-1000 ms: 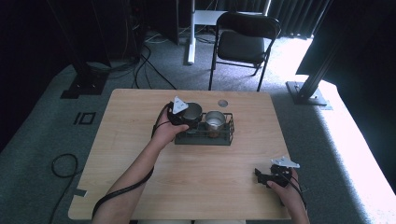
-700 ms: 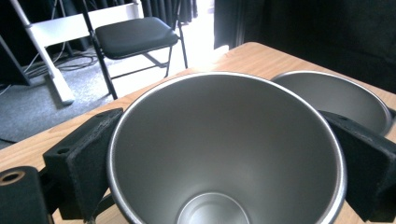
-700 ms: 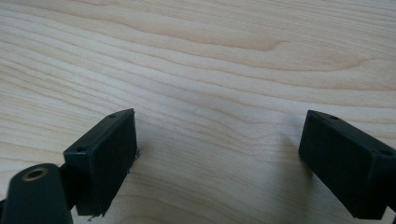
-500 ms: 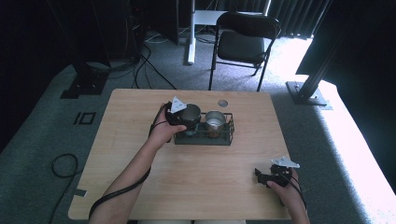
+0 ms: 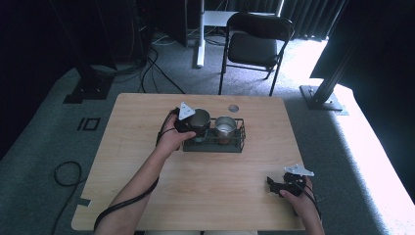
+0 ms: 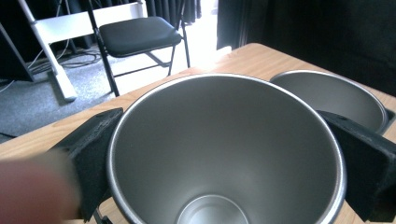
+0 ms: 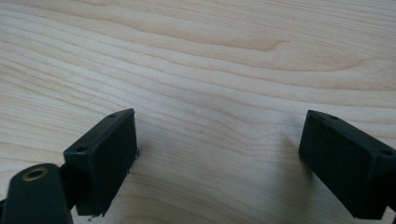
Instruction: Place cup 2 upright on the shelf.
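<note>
L tool clamped on steel cup, centre frame, at L end of wire rack | vs 0.5 s ago: cup nudged right/down, closer to 2nd cup → seating likely | R tool jaws apart, idle, lower right tabletop.

lab/studio | black curtains | floor cables | stand bases
</note>
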Demonstrator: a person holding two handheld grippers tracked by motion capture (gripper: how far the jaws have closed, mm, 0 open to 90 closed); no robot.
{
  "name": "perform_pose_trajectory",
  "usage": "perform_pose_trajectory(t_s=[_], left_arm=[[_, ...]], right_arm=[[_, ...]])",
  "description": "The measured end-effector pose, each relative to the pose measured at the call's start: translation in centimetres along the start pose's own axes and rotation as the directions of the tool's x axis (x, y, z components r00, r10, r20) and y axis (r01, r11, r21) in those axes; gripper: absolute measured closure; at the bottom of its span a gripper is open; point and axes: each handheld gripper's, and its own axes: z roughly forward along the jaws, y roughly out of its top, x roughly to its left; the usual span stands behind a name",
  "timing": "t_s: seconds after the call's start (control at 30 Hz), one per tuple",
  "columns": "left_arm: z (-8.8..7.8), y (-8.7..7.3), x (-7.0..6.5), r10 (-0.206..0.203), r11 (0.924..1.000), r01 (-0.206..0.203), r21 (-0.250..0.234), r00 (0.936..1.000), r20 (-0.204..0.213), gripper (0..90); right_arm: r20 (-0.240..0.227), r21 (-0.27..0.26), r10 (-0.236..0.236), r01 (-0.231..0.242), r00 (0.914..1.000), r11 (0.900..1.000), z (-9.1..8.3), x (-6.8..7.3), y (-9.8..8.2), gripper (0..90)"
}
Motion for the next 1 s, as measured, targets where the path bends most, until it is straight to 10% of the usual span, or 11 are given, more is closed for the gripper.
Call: perform_pose_trajectory(t_s=[1.0], left_arm=[[-4.3, 0.7, 0.7, -0.017, 0.9993, 0.017, -0.033, 0.9999, -0.004, 2.9]], right_arm=[[0.0, 0.0, 0.0, 0.0, 1.0, 1.0, 0.0, 0.0, 0.0, 10.9]])
